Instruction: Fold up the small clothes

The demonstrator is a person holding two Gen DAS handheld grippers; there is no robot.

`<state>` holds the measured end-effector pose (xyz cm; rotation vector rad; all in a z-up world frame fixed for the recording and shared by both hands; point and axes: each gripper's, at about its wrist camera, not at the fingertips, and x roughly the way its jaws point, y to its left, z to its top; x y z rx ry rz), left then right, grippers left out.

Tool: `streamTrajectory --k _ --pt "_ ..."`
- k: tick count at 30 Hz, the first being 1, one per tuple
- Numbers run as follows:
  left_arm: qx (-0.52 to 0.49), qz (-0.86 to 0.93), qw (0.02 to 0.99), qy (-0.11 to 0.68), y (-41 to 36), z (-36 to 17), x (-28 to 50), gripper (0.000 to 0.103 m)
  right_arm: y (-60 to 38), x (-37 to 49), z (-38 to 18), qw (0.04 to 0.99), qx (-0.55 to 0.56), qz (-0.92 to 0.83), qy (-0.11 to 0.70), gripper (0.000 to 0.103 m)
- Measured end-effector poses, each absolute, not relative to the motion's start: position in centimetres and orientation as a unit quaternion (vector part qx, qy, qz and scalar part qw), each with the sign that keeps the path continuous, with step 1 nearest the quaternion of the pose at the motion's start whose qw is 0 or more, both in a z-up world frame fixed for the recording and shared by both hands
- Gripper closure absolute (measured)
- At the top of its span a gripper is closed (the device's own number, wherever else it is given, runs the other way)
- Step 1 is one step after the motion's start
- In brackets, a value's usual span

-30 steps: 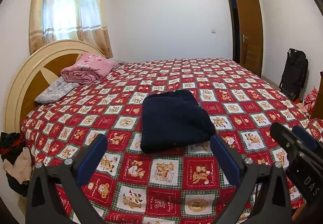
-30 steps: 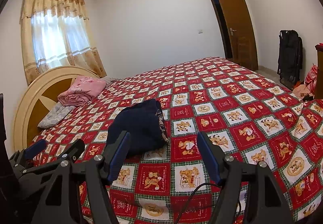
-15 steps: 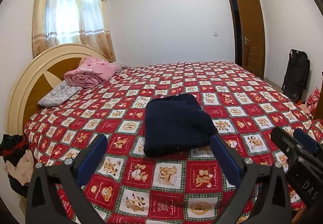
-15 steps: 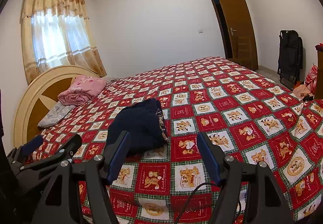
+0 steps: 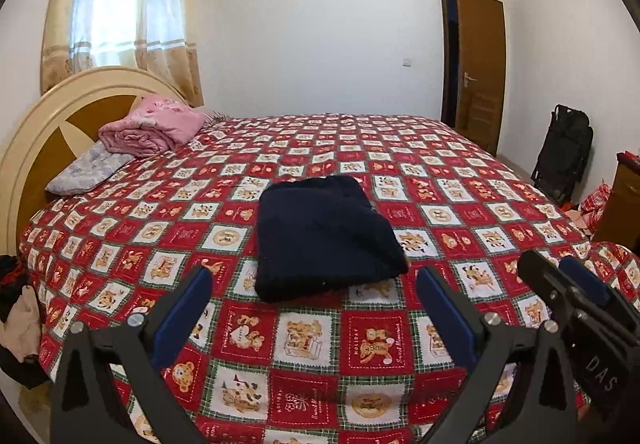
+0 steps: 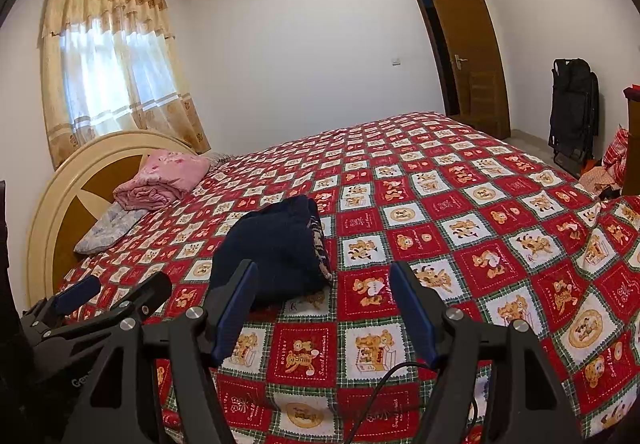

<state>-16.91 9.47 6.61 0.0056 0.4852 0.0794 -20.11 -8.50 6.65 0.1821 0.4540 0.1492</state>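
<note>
A folded navy-blue garment [image 5: 324, 236] lies flat on the red bear-print bedspread [image 5: 400, 180], seen again as a dark stack [image 6: 276, 248] in the right wrist view. My left gripper [image 5: 314, 298] hovers just short of its near edge, open, nothing between the blue pads. The right gripper [image 6: 322, 294] is open too, held above the bedspread beside the garment's near right corner, apart from it. Each gripper shows in the other's view: the right one [image 5: 576, 296] at the right edge, the left one [image 6: 112, 292] at the lower left.
A pink rolled blanket [image 5: 156, 124] and a grey pillow [image 5: 88, 172] rest against the round headboard [image 5: 48, 116]. Clothes [image 5: 18, 316] are heaped beside the bed at left. A black folded chair [image 5: 564, 152], a wooden door [image 5: 478, 64] and bags stand at right.
The left wrist view has tilted up slightly, so the garment sits lower in it. The right gripper and the garment have stayed put.
</note>
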Motion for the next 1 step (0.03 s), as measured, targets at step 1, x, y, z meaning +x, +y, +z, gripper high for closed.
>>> streamTrajectory --k 1 --pt "0.005 0.043 0.970 0.240 9.42 6.60 -16.88 0.000 -8.51 -20.14 6.61 0.967 0.091 0.073 0.224 0.033"
